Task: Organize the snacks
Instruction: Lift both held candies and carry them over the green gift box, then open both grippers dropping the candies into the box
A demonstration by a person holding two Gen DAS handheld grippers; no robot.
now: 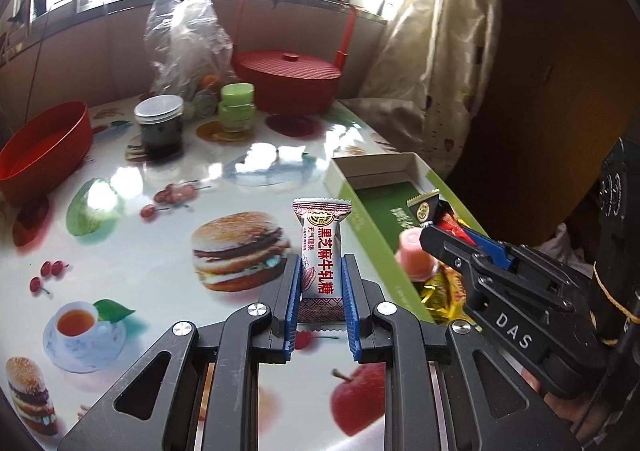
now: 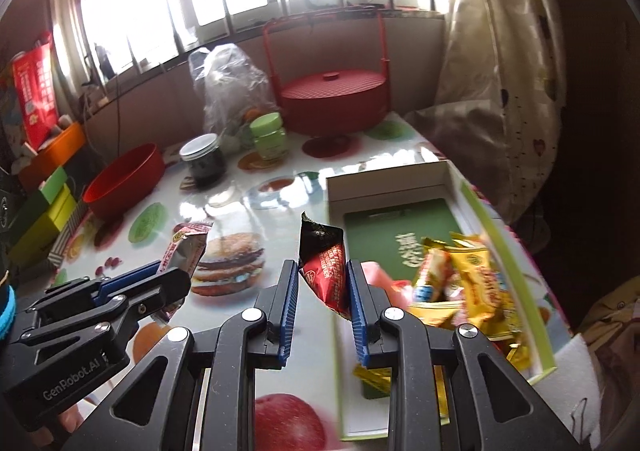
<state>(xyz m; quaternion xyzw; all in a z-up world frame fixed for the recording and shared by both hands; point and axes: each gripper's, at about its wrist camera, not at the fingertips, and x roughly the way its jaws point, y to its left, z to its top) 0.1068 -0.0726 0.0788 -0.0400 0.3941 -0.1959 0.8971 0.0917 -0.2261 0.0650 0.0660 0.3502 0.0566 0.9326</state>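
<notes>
Both grippers tilt downward over the printed table (image 1: pixel 132 219), side by side. The left gripper (image 1: pixel 320 271) has its jaws drawn narrow onto a white candy bar (image 1: pixel 322 247), which stands upright between the blue pads with its crimped top well above the fingertips. The right gripper (image 2: pixel 322 279) pinches a dark red snack packet (image 2: pixel 326 263), tilted so its black end leans left above the jaws. Just right of both jaws lies the green-edged box (image 2: pixel 516 263), its near wall touching nothing but the tabletop, with yellow wrapped snacks (image 2: pixel 476 275) heaped in the near end and a pink jelly cup (image 1: pixel 414 251) beside them; the far end of the box shows a bare green card. Ahead of the jaws the tabletop is open as far as a dark jar (image 1: pixel 160 127), a green tub (image 1: pixel 237 107), a red bowl (image 1: pixel 44 155) and a red lidded basket (image 1: pixel 288 79).
</notes>
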